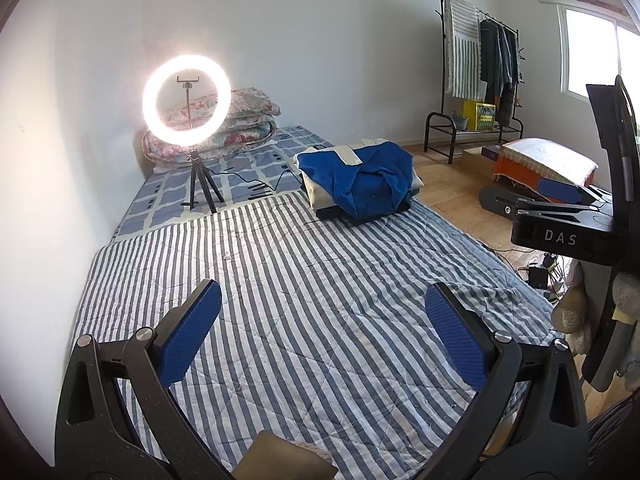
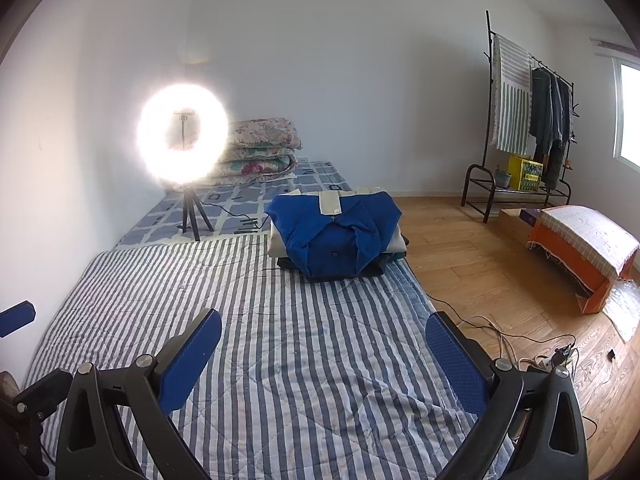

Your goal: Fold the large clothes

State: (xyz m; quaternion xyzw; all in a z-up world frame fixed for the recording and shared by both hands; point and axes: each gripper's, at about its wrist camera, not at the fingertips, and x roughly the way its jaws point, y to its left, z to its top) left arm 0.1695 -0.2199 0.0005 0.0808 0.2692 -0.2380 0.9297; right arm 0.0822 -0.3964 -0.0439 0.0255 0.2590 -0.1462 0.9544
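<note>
A folded blue and cream garment (image 1: 358,178) (image 2: 335,235) lies on top of a small stack of folded clothes at the far right side of the striped quilt (image 1: 304,280) (image 2: 288,340) on the bed. My left gripper (image 1: 323,330) hovers open over the near part of the quilt, nothing between its blue pads. My right gripper (image 2: 324,356) is also open and holds nothing, above the quilt's near right part. The right gripper's body (image 1: 568,220) shows at the right edge of the left wrist view. One blue pad of the left gripper (image 2: 16,318) shows at the left edge of the right wrist view.
A lit ring light on a tripod (image 1: 187,100) (image 2: 183,134) stands on the bed before stacked floral bedding (image 1: 240,120) (image 2: 260,148). A clothes rack (image 1: 480,64) (image 2: 528,120), an orange covered stool (image 2: 584,252) and loose cables (image 2: 520,340) are on the wooden floor at right.
</note>
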